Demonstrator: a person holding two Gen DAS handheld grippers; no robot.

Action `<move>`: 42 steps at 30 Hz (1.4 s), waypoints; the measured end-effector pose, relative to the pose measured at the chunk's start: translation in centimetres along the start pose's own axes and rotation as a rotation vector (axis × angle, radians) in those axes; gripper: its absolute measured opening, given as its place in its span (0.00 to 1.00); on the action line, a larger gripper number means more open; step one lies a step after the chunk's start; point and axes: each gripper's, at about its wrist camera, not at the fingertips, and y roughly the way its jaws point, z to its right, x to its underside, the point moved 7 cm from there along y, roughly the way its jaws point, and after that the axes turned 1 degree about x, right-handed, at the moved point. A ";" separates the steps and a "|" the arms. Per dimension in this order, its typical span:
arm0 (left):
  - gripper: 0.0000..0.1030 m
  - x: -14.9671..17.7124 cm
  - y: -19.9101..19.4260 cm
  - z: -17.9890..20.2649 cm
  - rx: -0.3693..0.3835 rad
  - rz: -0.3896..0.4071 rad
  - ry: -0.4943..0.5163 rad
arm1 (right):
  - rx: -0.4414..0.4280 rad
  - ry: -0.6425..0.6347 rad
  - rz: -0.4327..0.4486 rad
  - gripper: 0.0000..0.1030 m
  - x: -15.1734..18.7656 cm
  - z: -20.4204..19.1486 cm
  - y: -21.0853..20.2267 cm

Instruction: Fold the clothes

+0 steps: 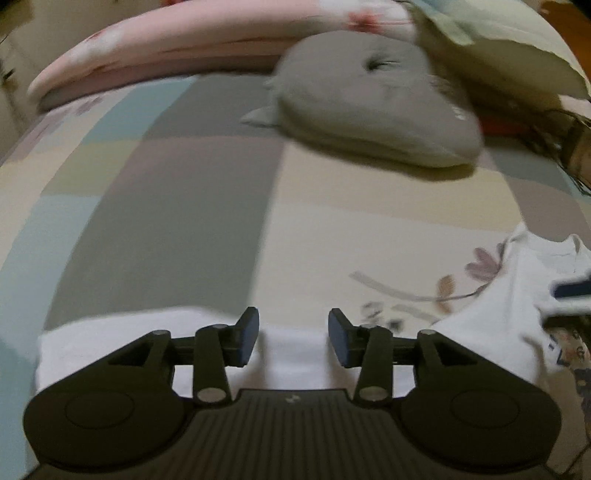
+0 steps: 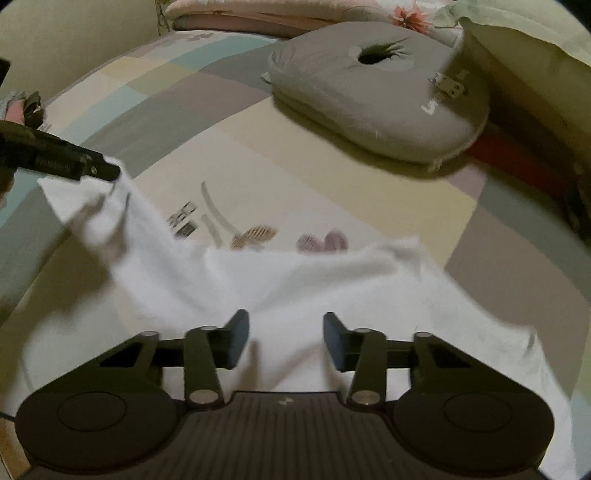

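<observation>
A: What's under the claws?

B: A bed sheet (image 2: 280, 155) in blocks of cream, grey, pale blue and mauve, with a small flower print just ahead of the right claw (image 2: 286, 339). A plain pale wall (image 2: 74, 33) closes the room off at the far left

A: And the shirt?

B: The white shirt (image 2: 295, 288) lies rumpled on the sheet, right beneath and ahead of the right claw, spreading to both sides of it. In the left wrist view a strip of the same white cloth (image 1: 291, 343) sits directly below the left claw (image 1: 293, 339)

A: Are the claws gripping it?

B: No. Both have their pads apart with a clear gap; cloth shows in the gap but the pads don't press it. From the right view, the left claw's tip touches or just overlaps a raised corner of the shirt at far left; too blurred to say more

A: Anything else around?

B: A grey cushion (image 2: 376, 92) with a dimple in its middle lies well ahead and to the right of both claws. Behind it are a pink flowered quilt (image 1: 177, 48) and a pale green pillow (image 2: 524, 48). Something red (image 2: 513, 155) peeks out beside the cushion. Nothing sits between the claws and the shirt
</observation>
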 end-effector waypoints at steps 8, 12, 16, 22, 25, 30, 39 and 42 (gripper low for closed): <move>0.43 -0.2 4.0 4.4 -0.004 -0.105 0.065 | -0.018 -0.124 -0.059 0.31 -5.5 1.4 6.7; 0.43 1.3 3.8 4.5 -0.018 -0.137 0.098 | -0.049 -0.188 -0.137 0.31 -3.7 1.3 7.6; 0.48 3.3 2.9 4.2 -0.002 -0.151 0.098 | -0.068 -0.217 -0.163 0.32 -0.9 1.6 6.2; 0.49 6.1 2.0 4.4 0.015 -0.185 0.053 | -0.099 -0.206 -0.179 0.33 1.3 1.6 4.9; 0.53 6.5 1.7 4.5 0.006 -0.179 0.066 | -0.105 -0.221 -0.184 0.33 1.6 1.3 4.5; 0.54 7.0 1.5 4.7 0.005 -0.181 0.095 | -0.134 -0.247 -0.179 0.34 1.2 1.3 3.7; 0.55 7.2 1.7 4.6 0.016 -0.179 0.095 | -0.228 -0.260 -0.105 0.42 -2.1 0.9 5.8; 0.55 7.4 1.2 4.4 0.033 -0.175 0.101 | -0.245 -0.315 -0.151 0.38 -0.6 0.6 5.9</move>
